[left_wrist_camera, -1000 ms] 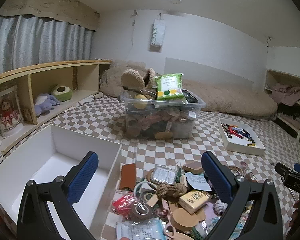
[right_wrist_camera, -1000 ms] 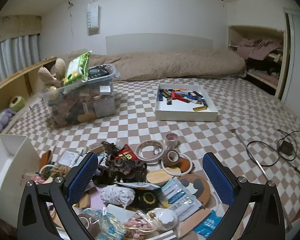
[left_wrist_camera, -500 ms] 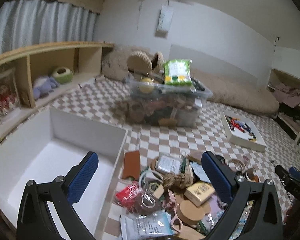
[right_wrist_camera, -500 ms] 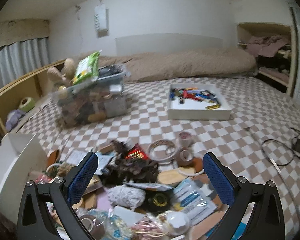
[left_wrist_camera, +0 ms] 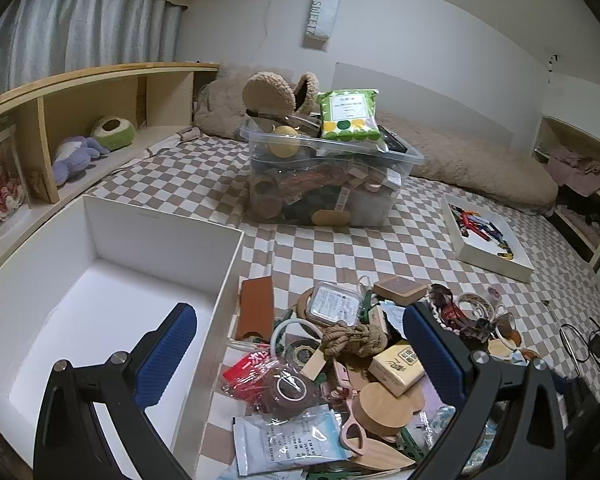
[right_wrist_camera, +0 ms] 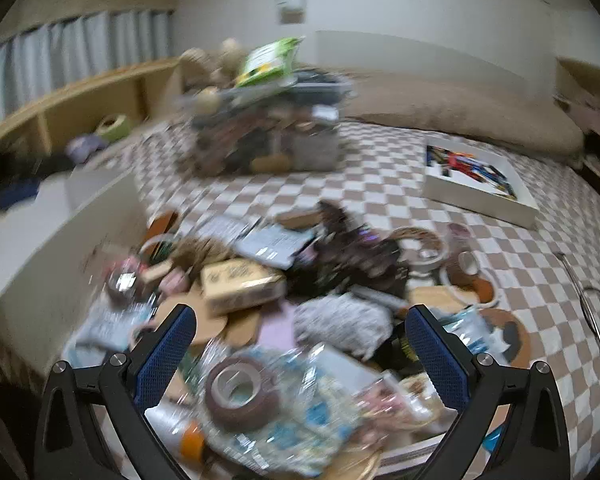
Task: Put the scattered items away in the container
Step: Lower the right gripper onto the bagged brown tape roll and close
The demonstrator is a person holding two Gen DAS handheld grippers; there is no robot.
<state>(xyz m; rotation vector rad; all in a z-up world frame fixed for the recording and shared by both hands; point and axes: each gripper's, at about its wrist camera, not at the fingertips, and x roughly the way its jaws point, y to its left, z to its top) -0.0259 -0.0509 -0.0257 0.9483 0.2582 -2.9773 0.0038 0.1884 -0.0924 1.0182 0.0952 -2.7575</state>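
Observation:
An empty white box sits on the checkered bedspread at the left, seen blurred as a white box in the right wrist view. Beside it lies a pile of scattered items: a brown tape roll, a knotted rope, a tan soap box, a round wooden lid, a red packet. My left gripper hangs open over the box edge and pile. My right gripper is open above a tape roll and white yarn ball. Neither holds anything.
A clear plastic bin full of items with a green packet on top stands behind the pile. A shallow white tray of coloured pieces lies to the right. Wooden shelves run along the left. A black cable lies far right.
Both grippers have moved down and forward toward the pile, and both views tilted downward. The right wrist view has swung left and is now motion-blurred. Both grippers stay open.

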